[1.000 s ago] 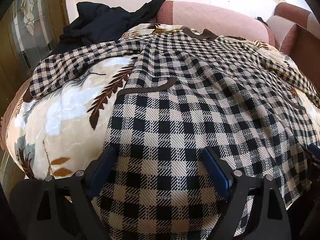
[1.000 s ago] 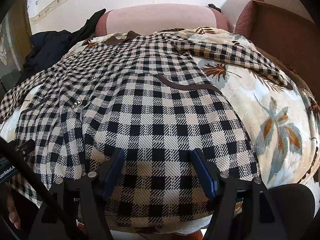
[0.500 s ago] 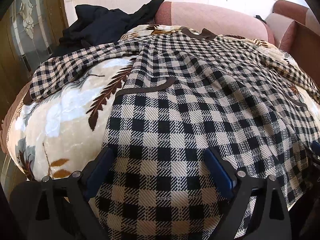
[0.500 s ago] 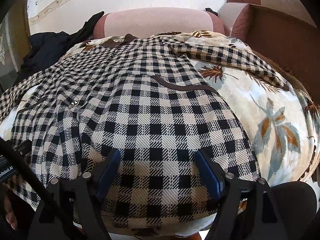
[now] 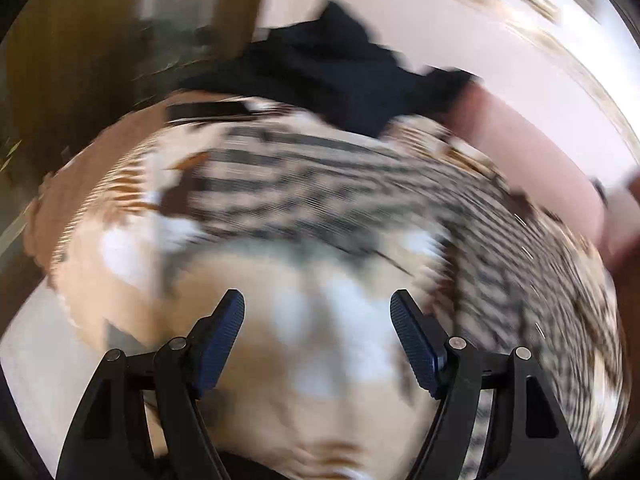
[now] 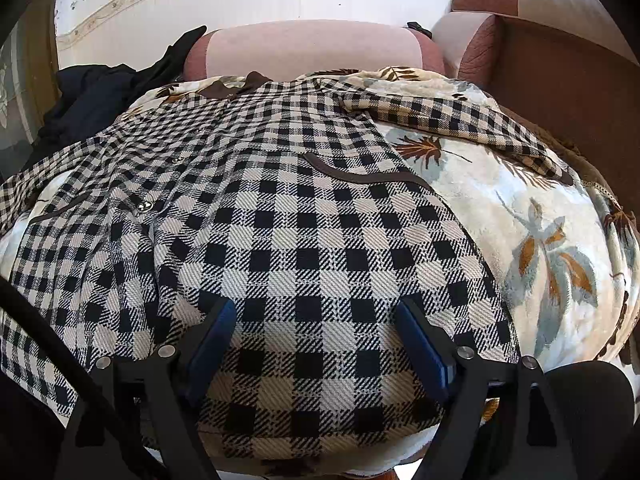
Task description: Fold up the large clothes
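Note:
A black-and-cream checked coat [image 6: 288, 216] with a brown collar lies spread flat on a leaf-print blanket [image 6: 532, 248], sleeves out to both sides. My right gripper [image 6: 316, 320] is open, just above the coat's near hem. The left wrist view is heavily blurred. My left gripper [image 5: 318, 320] is open and empty over bare blanket [image 5: 312, 360], with the coat's left sleeve [image 5: 304, 184] beyond it and the coat's body to the right.
A dark garment [image 5: 344, 80] [image 6: 100, 100] is heaped at the far left against the pink sofa back [image 6: 312, 48]. A brown armrest [image 6: 568, 80] stands at the right. A wooden door [image 5: 80, 60] is at the far left.
My left gripper has swung quickly to the left, off the coat's hem and over the bare blanket by the left sleeve. The right gripper has barely moved.

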